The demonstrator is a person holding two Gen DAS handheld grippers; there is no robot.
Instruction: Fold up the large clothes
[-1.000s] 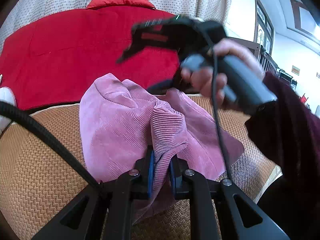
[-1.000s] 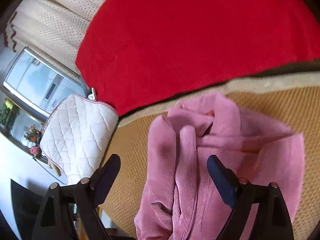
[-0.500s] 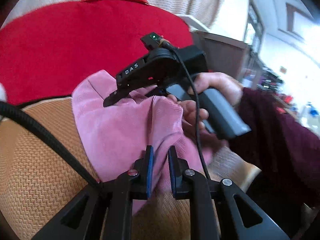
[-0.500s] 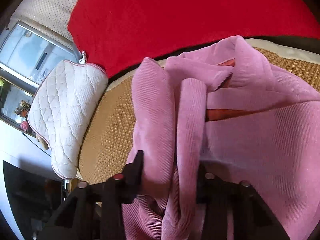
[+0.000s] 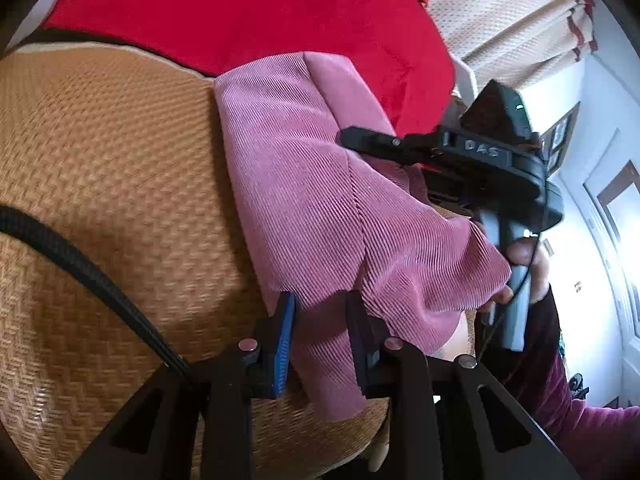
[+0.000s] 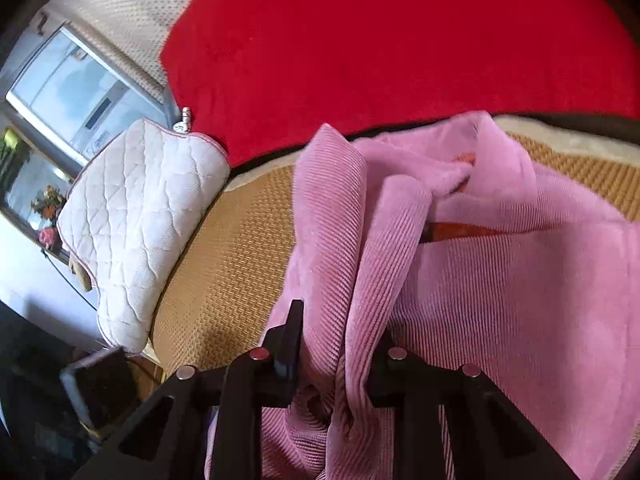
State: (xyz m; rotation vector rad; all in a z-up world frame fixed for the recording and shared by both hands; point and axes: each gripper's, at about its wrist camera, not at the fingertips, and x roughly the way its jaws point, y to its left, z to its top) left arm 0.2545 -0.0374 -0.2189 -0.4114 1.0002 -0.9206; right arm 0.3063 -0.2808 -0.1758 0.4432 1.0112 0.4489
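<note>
Only the left wrist view shows the right gripper (image 5: 352,138) from outside, a black tool in a person's hand (image 5: 524,276) beyond the pink ribbed corduroy garment (image 5: 320,200), while the left gripper (image 5: 320,312), its jaws just having widened, still has a fold between its blue pads. The right wrist view alone shows a white quilted cushion (image 6: 136,224) left of the tongs and the right gripper (image 6: 340,340), just having closed, clamping bunched pink cloth. The garment lies on a tan woven mat (image 5: 112,168) before a red blanket (image 6: 380,40) and dotted cream curtains (image 5: 500,20).

My right claw (image 6: 334,344) has just been closing; its jaws now pinch a bunched fold of the pink corduroy garment (image 6: 500,280). Garment lies on the woven tan mat (image 6: 228,280). White quilted cushion (image 6: 136,224) left, red blanket (image 6: 380,48) behind.
</note>
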